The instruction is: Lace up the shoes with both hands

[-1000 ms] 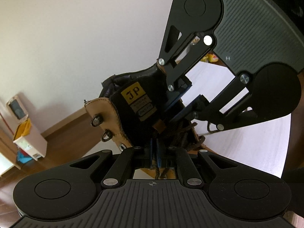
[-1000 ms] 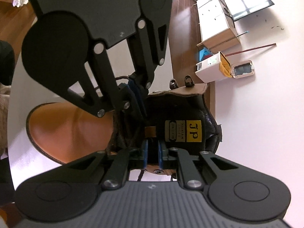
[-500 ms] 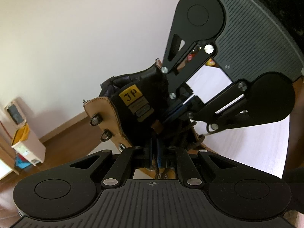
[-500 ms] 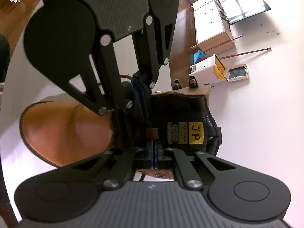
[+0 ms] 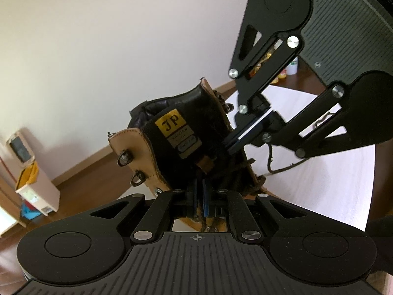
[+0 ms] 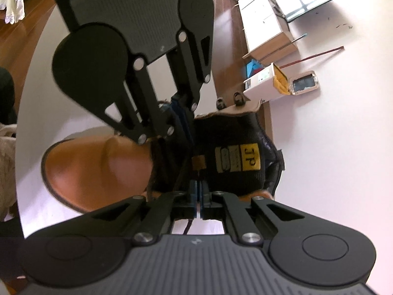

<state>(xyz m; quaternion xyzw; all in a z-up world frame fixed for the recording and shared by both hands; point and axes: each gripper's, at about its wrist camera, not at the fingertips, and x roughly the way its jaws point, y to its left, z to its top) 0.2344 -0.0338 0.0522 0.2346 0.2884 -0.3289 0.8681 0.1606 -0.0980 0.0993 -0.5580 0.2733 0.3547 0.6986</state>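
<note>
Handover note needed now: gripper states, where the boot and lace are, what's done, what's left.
Left gripper: shut on the dark brown lace at the tan leather boot.
Right gripper: shut on the lace, over the black tongue.
The boot stands on the white table.
Done: lower eyelets look laced.
Left: the black metal hooks at the top are bare; lace them, then tie.

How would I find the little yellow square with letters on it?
Look at the tan leather boot lying on the white table. Its black tongue shows in the opening. The yellow label sits there, above a grey one, and only it reads JP.
</note>
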